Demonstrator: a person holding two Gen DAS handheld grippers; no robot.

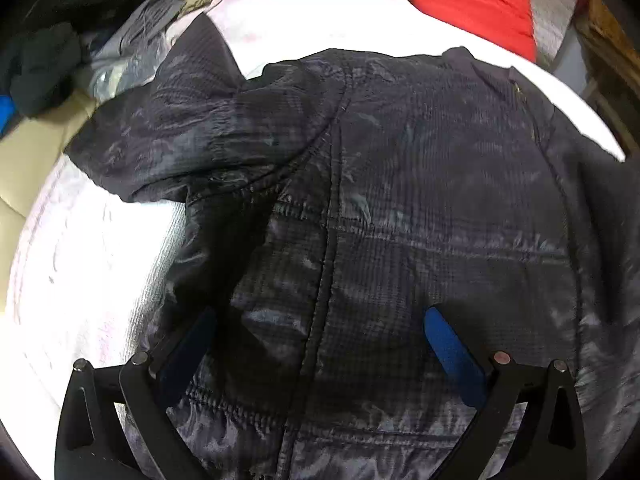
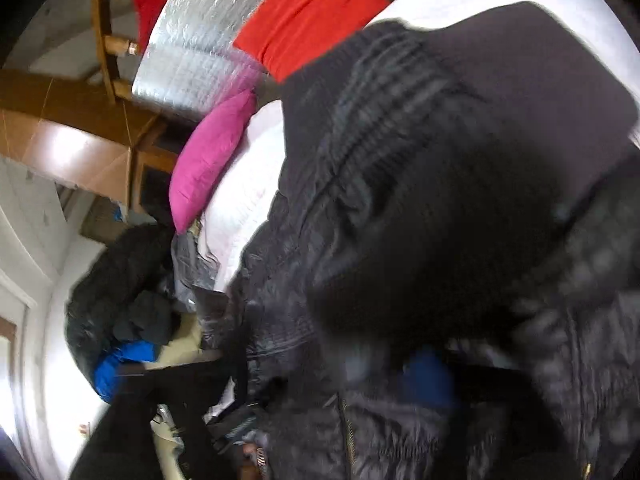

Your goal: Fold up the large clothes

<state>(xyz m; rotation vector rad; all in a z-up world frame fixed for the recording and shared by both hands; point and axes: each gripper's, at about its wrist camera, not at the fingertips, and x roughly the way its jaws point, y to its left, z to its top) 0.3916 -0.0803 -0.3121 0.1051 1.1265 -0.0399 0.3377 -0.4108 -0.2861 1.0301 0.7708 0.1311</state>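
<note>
Though blurred, R tongs (image 2: 400,376) half-hidden, jacket (image 2: 400,200)

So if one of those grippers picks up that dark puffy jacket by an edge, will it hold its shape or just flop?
Probably flop: the quilted jacket already lies creased on the white bed cover, its sleeve bent over. The glossy shell looks slippery. The padding suggests it is light for its bulk.

My left camera looks steeply down, close over the black jacket (image 1: 380,220); my right, rolled sideways, shares the bed's (image 1: 100,260) pillow edge.
</note>
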